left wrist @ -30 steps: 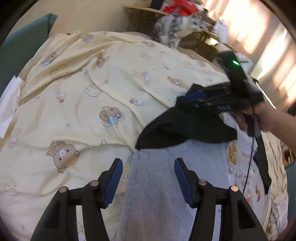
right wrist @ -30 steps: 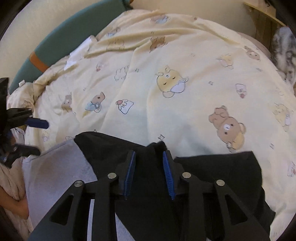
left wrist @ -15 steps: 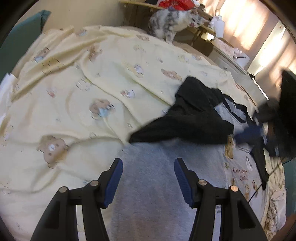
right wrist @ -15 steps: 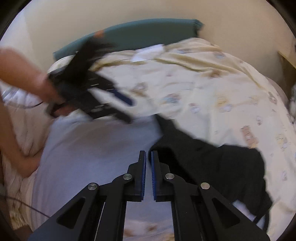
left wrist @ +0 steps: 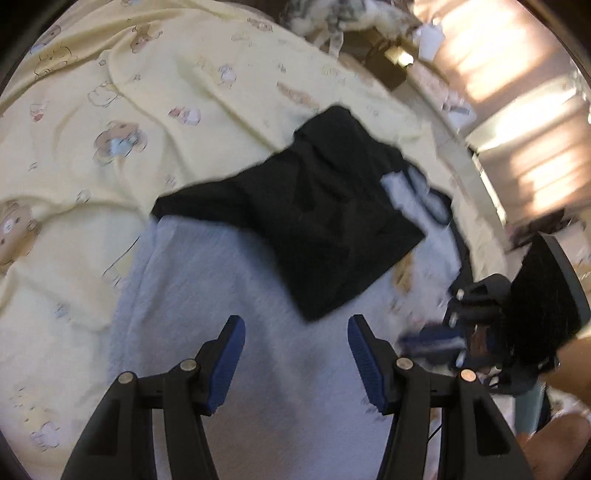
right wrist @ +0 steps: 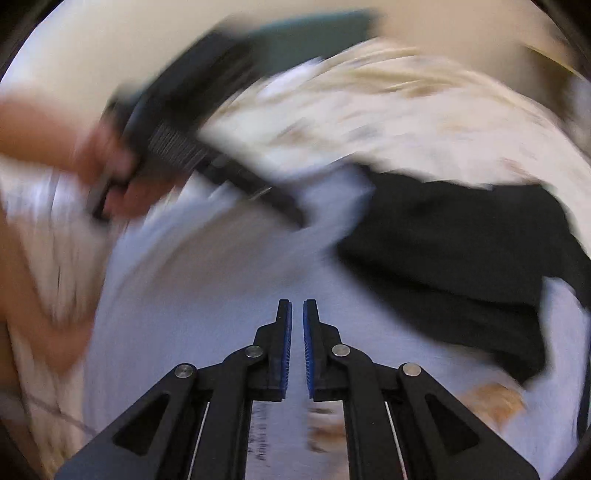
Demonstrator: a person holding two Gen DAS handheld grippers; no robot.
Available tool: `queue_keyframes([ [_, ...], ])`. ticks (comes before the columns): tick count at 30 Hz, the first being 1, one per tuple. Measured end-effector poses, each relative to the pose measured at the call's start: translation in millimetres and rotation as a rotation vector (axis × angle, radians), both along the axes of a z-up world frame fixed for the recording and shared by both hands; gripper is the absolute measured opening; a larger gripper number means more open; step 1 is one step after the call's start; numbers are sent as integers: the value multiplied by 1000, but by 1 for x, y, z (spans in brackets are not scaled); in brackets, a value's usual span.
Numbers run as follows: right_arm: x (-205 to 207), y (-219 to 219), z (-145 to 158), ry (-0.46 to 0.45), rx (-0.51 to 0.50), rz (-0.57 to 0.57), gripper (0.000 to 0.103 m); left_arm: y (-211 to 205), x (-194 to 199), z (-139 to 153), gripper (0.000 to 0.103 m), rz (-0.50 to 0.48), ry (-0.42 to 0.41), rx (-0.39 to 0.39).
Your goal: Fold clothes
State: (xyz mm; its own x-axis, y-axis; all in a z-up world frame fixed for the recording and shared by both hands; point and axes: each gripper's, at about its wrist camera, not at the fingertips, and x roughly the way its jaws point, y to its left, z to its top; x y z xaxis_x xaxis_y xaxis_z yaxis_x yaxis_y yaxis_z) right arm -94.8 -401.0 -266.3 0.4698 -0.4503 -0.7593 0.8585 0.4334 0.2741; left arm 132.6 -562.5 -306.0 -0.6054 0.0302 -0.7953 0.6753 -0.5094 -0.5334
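A black garment (left wrist: 314, 221) lies crumpled across the far part of a light grey garment (left wrist: 221, 295) spread on the bed. My left gripper (left wrist: 295, 321) hovers over the grey cloth, open, nothing between its blue pads. In the left wrist view my right gripper (left wrist: 436, 339) is a blur at the right, past the black cloth's near corner. The right wrist view shows my right gripper (right wrist: 297, 304) above the grey garment (right wrist: 203, 288); its jaws are opening from a narrow gap, empty. The black garment (right wrist: 461, 240) lies to its right, and the left gripper (right wrist: 288, 210) is blurred at upper left.
A yellow bear-print sheet (left wrist: 110, 92) covers the bed around the clothes. A grey cat (left wrist: 325, 14) sits at the far edge by a cluttered desk (left wrist: 399, 62). A teal headboard (right wrist: 314, 37) stands against the wall. The person's hand (right wrist: 110, 158) holds the left gripper.
My right gripper let go of the black garment, shut its jaws and swung away to the near right. The black cloth dropped onto the grey one. The left gripper tilted down over the grey cloth.
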Motion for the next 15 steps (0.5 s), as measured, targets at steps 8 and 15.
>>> queue_keyframes([
  [8, -139, -28, -1, -111, 141, -440, 36, -21, -34, -16, 59, 35, -6, 3],
  [15, -132, -43, -33, -77, 278, -421, 40, -5, -49, -13, 24, -40, -1, -56],
])
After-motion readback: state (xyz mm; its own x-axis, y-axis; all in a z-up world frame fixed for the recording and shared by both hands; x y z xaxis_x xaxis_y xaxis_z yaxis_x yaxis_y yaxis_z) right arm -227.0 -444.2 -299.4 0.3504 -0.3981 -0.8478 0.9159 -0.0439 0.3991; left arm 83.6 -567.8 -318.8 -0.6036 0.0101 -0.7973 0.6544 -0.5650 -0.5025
